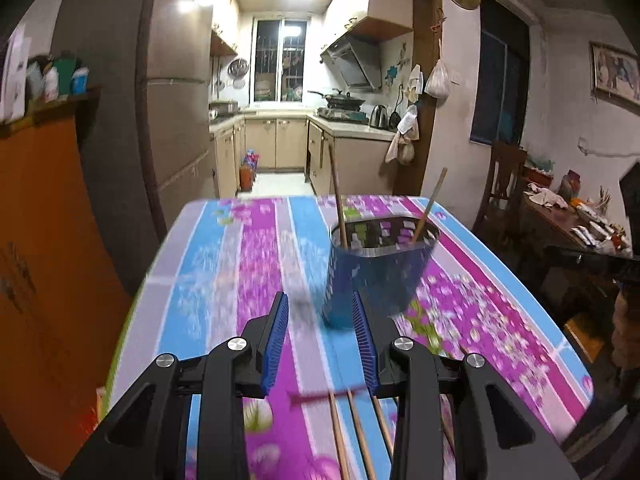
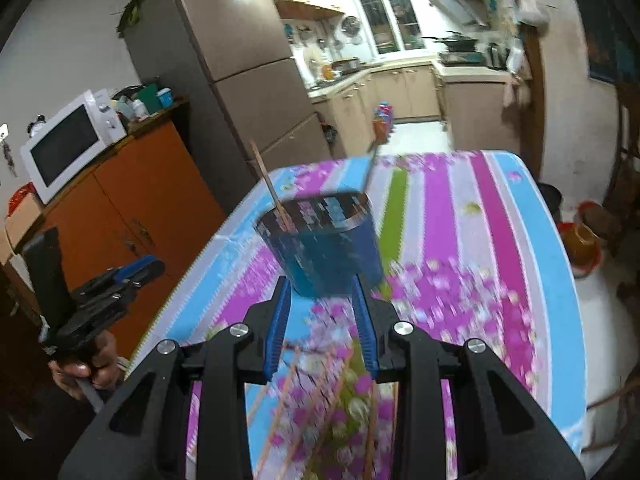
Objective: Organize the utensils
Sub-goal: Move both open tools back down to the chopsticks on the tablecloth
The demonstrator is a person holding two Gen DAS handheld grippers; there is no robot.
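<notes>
- Between our left gripper's [image 1: 322,322] blue pads we see only tablecloth; the jaws stand partly apart, holding nothing.
- Between our right gripper's [image 2: 320,306] pads it is the same: a narrow gap, nothing gripped.
- Just beyond both sets of fingers stands the blue utensil holder [image 1: 376,276], upright on the striped floral tablecloth [image 1: 248,264], with two chopsticks [image 1: 338,200] leaning inside it.
- Beneath us, more loose chopsticks [image 1: 356,432] lie flat on the cloth near its front edge.
- Off to the left, in the right wrist view, a hand [image 2: 86,372] grips the left gripper's handle beside the orange cabinet [image 2: 132,196].
</notes>
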